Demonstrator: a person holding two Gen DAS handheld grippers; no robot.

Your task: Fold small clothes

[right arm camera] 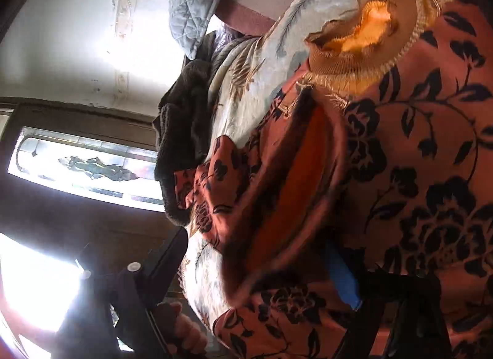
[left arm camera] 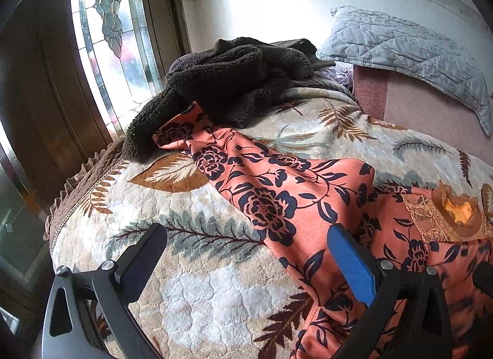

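An orange garment with dark blue flowers (left arm camera: 277,192) lies spread on the bed, one sleeve reaching back toward a dark fleece. Its tan knit collar (left arm camera: 456,214) is at the right. My left gripper (left arm camera: 246,241) is open, hovering just above the garment's left edge; its blue finger (left arm camera: 351,260) is over the cloth, its black finger (left arm camera: 144,254) over the blanket. In the right wrist view, tilted sideways, the garment (right arm camera: 416,158) fills the frame, collar (right arm camera: 363,41) at top. My right gripper (right arm camera: 258,263) is open, with a fold of the garment lying between its fingers.
A leaf-patterned blanket (left arm camera: 197,291) covers the bed. A dark brown fleece (left arm camera: 228,84) is piled at the far end. A grey quilted pillow (left arm camera: 409,50) leans on the wall at right. A stained-glass door (left arm camera: 107,19) stands left of the bed's edge.
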